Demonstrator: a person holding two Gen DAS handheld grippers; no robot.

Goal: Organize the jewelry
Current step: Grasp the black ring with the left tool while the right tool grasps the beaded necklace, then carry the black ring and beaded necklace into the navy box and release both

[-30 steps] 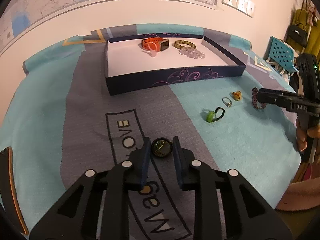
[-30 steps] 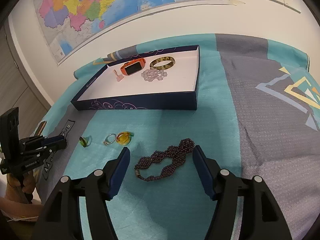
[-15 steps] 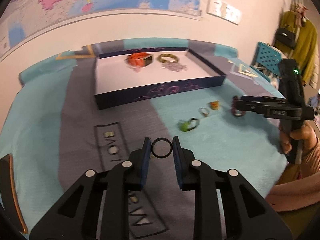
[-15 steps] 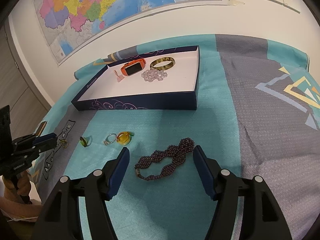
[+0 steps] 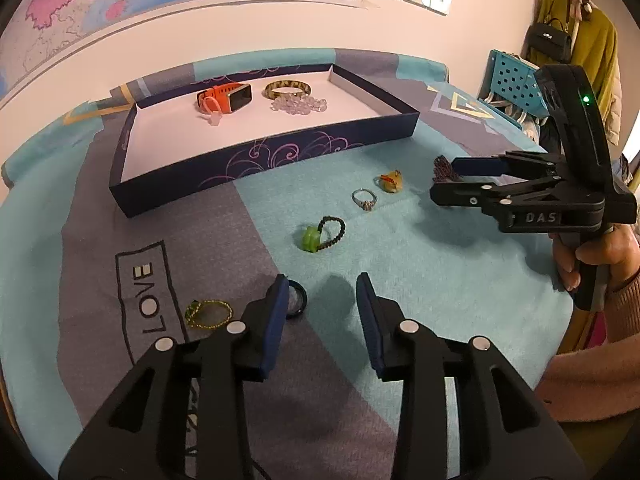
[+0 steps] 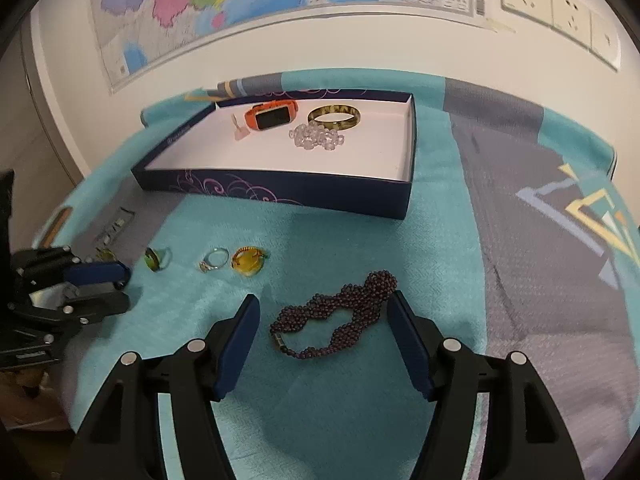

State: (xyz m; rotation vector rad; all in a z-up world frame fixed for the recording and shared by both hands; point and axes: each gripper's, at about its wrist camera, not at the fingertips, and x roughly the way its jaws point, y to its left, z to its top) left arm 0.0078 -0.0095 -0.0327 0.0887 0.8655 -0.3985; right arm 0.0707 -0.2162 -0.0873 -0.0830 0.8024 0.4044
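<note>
Left tongs [image 5: 322,294] now spread; black ring [image 5: 295,301] released

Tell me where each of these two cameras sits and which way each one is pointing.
Left wrist view: on the left gripper, looking along its open fingers across the cloth toward the box and wall; the right gripper and the hand holding it show at right.
Right wrist view: on the right gripper, looking over the purple bead bracelet to the box; the left gripper shows at left.
Shared: box, orange watch, loose rings.
</note>
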